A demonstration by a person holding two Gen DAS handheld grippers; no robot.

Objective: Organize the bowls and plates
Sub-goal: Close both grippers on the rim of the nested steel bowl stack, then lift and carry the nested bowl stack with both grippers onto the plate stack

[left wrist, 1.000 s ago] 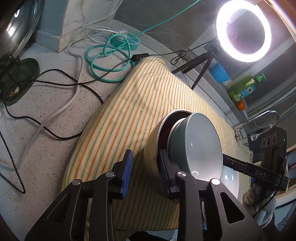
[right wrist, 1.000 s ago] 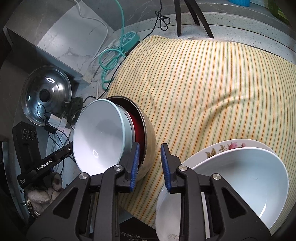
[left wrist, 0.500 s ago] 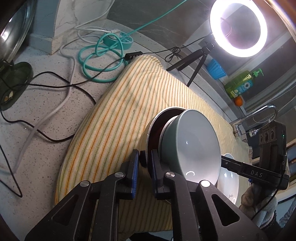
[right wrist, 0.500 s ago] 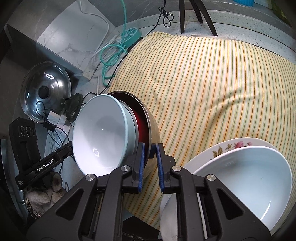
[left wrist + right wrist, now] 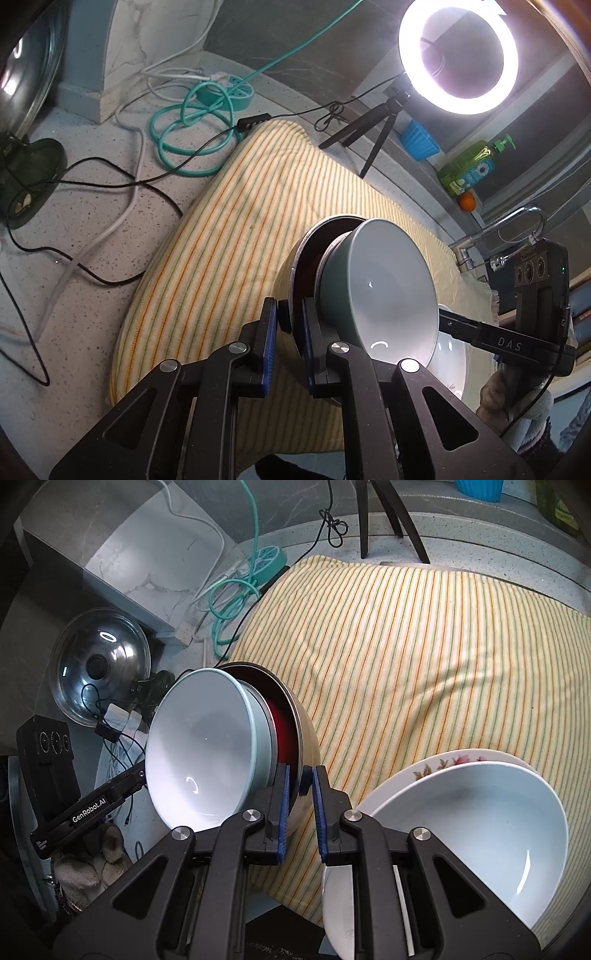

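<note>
The metal bowl [image 5: 291,273], with the pale blue bowl [image 5: 384,291] nested inside it, was held tilted over the striped cloth [image 5: 236,236]. Its rim was clamped on opposite sides: the left gripper [image 5: 286,325] and the right gripper [image 5: 300,777] each had fingers nearly closed on it. The stacked plates [image 5: 461,812] lay just right of the right gripper, nearer that hand.

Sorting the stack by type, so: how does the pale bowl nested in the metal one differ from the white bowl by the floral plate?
The pale bowl sits inside the metal bowl; the white bowl rests on the floral plate. The pale bowl looks deeper and blue-green outside; the white bowl is wider, shallower, plain white. Both are glossy, empty, and tilted.
</note>
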